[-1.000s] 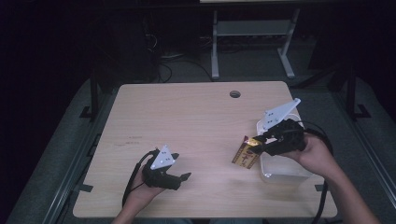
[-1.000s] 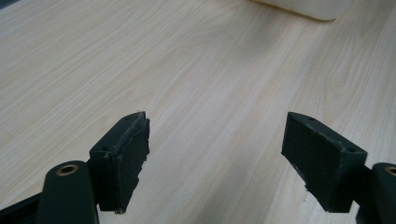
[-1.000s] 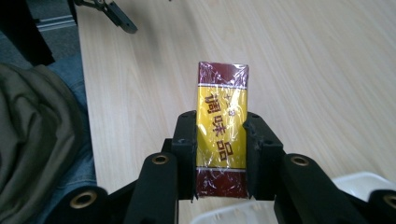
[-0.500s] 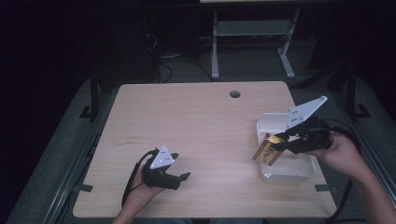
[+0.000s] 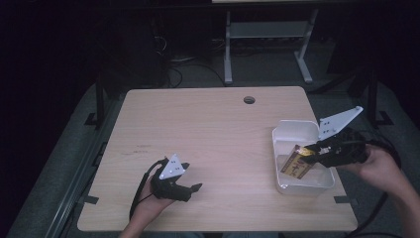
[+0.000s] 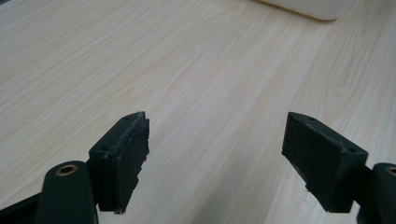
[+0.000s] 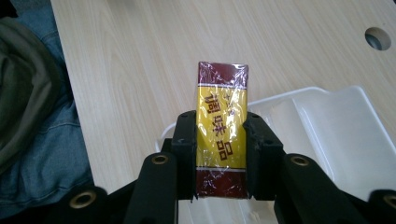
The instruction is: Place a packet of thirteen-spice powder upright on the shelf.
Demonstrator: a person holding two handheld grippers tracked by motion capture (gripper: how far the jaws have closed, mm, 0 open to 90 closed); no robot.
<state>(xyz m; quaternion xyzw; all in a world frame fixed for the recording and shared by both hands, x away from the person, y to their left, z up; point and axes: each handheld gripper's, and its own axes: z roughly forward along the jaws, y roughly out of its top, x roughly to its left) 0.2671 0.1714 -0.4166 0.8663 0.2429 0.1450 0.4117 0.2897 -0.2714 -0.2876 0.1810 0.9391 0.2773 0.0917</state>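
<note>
Right gripper (image 5: 308, 148) clamps a yellow-and-maroon seasoning packet (image 5: 295, 165), held over the white plastic container (image 5: 296, 131) at 3 o'clock on the surface (image 5: 213, 129). Left gripper (image 5: 195, 187) released, 7 o'clock.

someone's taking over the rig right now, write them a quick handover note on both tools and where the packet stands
Right tool: shut on the yellow and maroon packet, holding it above the white tray at the right side of the table.
Left tool: open, holding nothing, resting low over the near left part of the table.
Done: packet picked up and brought over the tray.
Left: lower the packet into the tray, open the right tool and pull it clear.
</note>
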